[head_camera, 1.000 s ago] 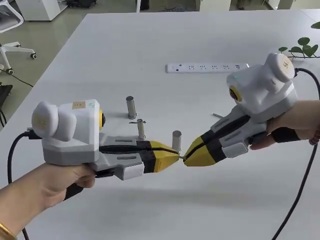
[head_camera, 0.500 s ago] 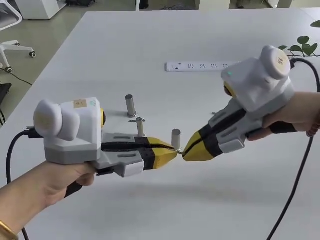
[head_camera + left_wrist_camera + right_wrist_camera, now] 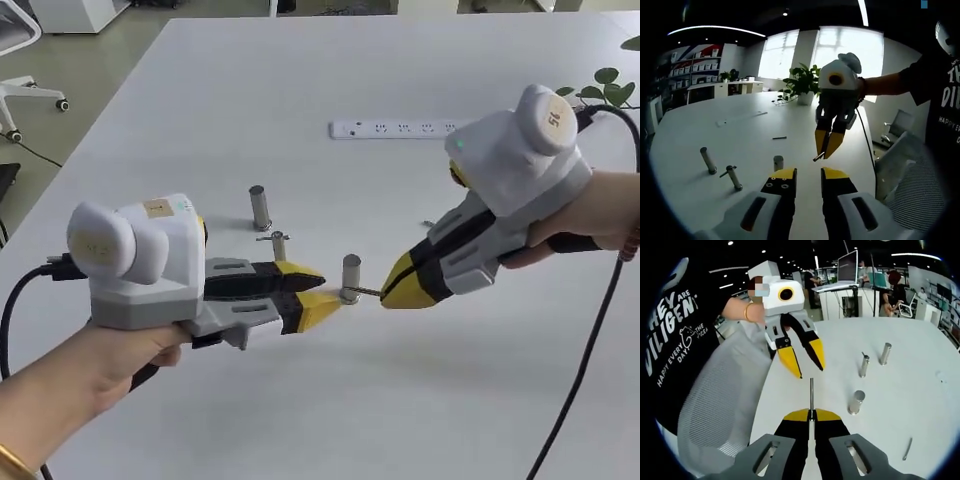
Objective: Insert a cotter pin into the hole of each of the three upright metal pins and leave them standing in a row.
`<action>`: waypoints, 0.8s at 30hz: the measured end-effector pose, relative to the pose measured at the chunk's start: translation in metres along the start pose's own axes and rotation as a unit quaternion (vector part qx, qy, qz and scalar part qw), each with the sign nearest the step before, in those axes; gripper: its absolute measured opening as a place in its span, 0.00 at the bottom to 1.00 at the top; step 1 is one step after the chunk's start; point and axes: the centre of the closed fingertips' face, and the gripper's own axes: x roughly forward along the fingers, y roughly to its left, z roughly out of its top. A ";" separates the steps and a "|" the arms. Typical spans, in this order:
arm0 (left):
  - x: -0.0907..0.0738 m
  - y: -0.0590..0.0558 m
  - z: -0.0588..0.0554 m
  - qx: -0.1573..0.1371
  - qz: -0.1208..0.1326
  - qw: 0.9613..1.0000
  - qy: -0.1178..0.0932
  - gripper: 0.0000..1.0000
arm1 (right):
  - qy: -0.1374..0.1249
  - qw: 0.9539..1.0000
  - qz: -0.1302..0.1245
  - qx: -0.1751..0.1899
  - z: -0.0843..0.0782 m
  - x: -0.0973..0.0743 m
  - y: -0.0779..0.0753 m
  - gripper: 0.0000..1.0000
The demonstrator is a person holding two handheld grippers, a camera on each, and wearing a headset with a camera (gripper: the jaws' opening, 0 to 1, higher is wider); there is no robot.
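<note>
**Second cotter pin is at the near metal pin, not yet in its hole**

You are at the second of the three insertions. Your right gripper point(image 3: 386, 294) is clenched on one end of a cotter pin point(image 3: 364, 292). The free end points left, toward the near metal pin point(image 3: 351, 272), which stands upright on the table point(image 3: 300, 100).

In the head view the free end seems to meet this pin low on its body. In the right gripper view the cotter pin runs straight out from the jaws and the near metal pin stands apart to one side. So I judge that it is not in the hole. Whether it touches the pin, I cannot tell.

Your left gripper point(image 3: 326, 288) is released. Its jaws are spread and hold nothing, and its tips are just left of the near metal pin.

The middle metal pin point(image 3: 279, 250) has a fitted cotter pin point(image 3: 274, 238) across its top. The far metal pin point(image 3: 259, 207) shows nothing through it. A spare cotter pin point(image 3: 908, 448) lies on the table, apart from the row.

- **Height:** Judging by the middle metal pin, the hole is near the top, so the free end probably has to come higher.
- **Aim:** The hole is too small to see here, so line up slowly and push straight along its axis.
- **Support:** The near metal pin is slim and may tip, so closing your left gripper on its body should keep it upright.
</note>
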 end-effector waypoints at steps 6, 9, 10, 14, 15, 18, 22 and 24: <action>0.004 0.011 -0.005 0.008 0.035 0.999 0.008 0.20 | 0.030 0.999 -0.031 0.011 -0.014 -0.002 -0.016 0.00; 0.007 0.015 -0.007 0.015 0.050 0.999 0.011 0.20 | 0.038 0.999 -0.036 0.015 -0.018 -0.003 -0.021 0.00; 0.009 0.017 -0.008 0.014 0.057 0.998 0.010 0.20 | 0.044 0.998 -0.038 0.017 -0.020 -0.003 -0.023 0.00; 0.014 0.027 -0.011 0.014 0.082 0.996 0.015 0.20 | 0.055 0.997 -0.041 0.017 -0.025 -0.002 -0.028 0.00; 0.015 0.028 -0.011 0.015 0.086 0.996 0.015 0.20 | 0.062 0.997 -0.043 0.017 -0.028 -0.002 -0.030 0.00; 0.020 0.031 -0.013 0.018 0.099 0.995 0.021 0.20 | 0.065 0.997 -0.047 0.018 -0.032 -0.002 -0.036 0.00; 0.027 0.036 -0.017 0.014 0.112 0.993 0.026 0.20 | 0.074 0.996 -0.052 0.013 -0.036 -0.002 -0.042 0.00; 0.031 0.038 -0.018 0.015 0.116 0.993 0.029 0.20 | 0.076 0.996 -0.055 0.011 -0.037 -0.002 -0.045 0.00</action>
